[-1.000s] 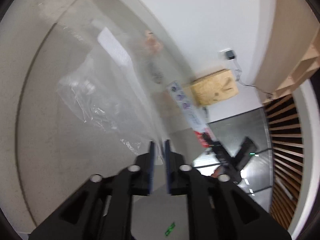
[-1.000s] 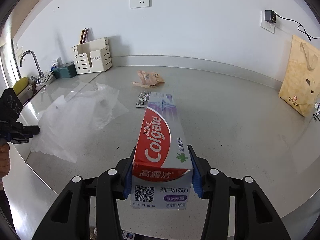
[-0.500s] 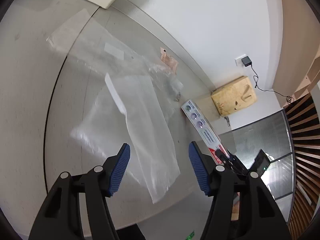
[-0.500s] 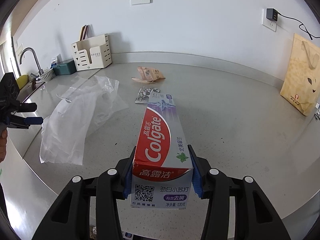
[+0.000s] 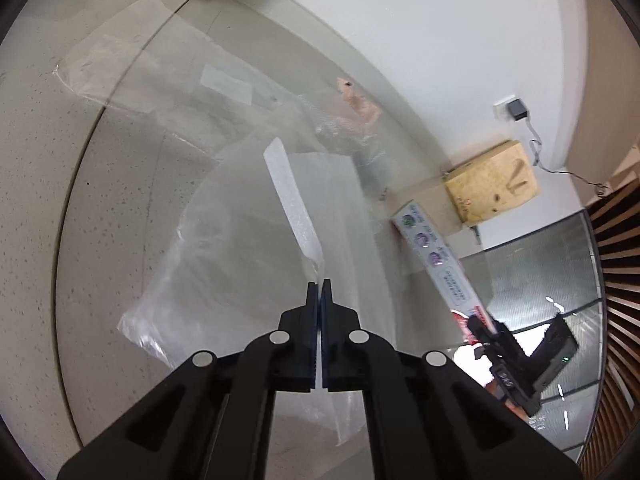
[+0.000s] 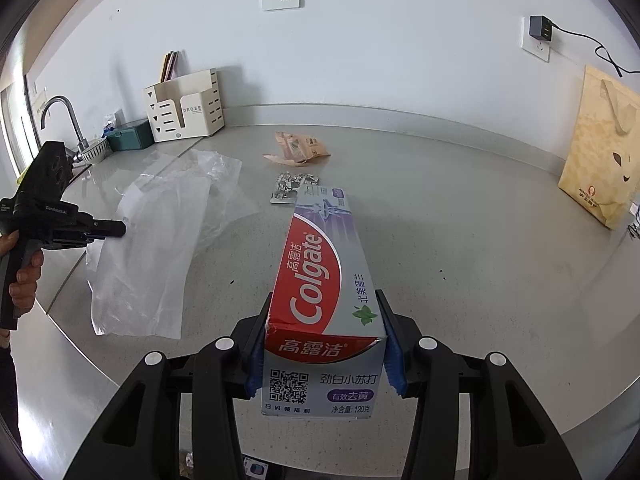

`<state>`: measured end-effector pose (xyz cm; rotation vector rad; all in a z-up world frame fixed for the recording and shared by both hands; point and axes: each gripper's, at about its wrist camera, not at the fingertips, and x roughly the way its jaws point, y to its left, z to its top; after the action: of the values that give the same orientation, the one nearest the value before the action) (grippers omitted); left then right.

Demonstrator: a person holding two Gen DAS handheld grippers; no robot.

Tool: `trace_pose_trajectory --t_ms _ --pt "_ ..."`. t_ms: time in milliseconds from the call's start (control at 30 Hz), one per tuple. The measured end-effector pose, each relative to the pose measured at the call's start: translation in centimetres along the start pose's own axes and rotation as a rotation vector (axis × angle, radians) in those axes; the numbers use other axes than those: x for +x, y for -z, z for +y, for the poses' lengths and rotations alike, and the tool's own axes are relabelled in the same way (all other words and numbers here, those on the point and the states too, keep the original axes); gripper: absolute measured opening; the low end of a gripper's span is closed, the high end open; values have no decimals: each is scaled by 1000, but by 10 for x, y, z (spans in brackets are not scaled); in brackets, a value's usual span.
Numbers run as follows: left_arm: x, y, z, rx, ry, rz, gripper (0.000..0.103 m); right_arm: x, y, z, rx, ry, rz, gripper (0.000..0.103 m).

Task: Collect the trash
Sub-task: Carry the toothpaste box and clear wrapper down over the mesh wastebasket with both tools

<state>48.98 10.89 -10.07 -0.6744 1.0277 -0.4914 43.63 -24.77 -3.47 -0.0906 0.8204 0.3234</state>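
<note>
**Inspector:** Right wrist view shows the right gripper [image 6: 325, 344] with its jaws closed against both long sides of the toothpaste box [image 6: 324, 300], which is held level above the bench [image 6: 460, 240], its far end pointing toward the wall.

**Clerk:** And the other side?

**Inspector:** The left gripper [image 5: 320, 294] has its jaws pressed together on an edge of the clear plastic bag [image 5: 256, 236]. From the right wrist view the bag [image 6: 160, 240] hangs lifted at that edge, the rest draped on the bench near its front rim.

**Clerk:** Which step is this?

**Inspector:** In my judgement, the bagging of the box. Whether the bag mouth is open, I cannot tell.

**Clerk:** What does the next move need?

**Inspector:** The mouth held apart and the box fed in end first. The film looks thin, wrinkled and limp; it will likely collapse.

**Clerk:** Condition of the box?

**Inspector:** Red and silver carton, near flap torn open. A torn snack wrapper [image 6: 298, 148] and a foil blister pack [image 6: 294, 188] lie uncollected farther back.
</note>
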Motion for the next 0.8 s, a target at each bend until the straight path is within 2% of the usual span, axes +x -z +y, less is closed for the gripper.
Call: trace_pose_trajectory --t_ms 300,500,800 --pt "-60 30 -38 94 163 -83 2 -39 20 -6 43 -19 -51 50" --pt "-86 53 -58 149 205 -104 2 -77 42 3 45 -1 -70 50" --pt "-115 108 -64 191 281 -89 2 -125 77 29 26 2 -84 50"
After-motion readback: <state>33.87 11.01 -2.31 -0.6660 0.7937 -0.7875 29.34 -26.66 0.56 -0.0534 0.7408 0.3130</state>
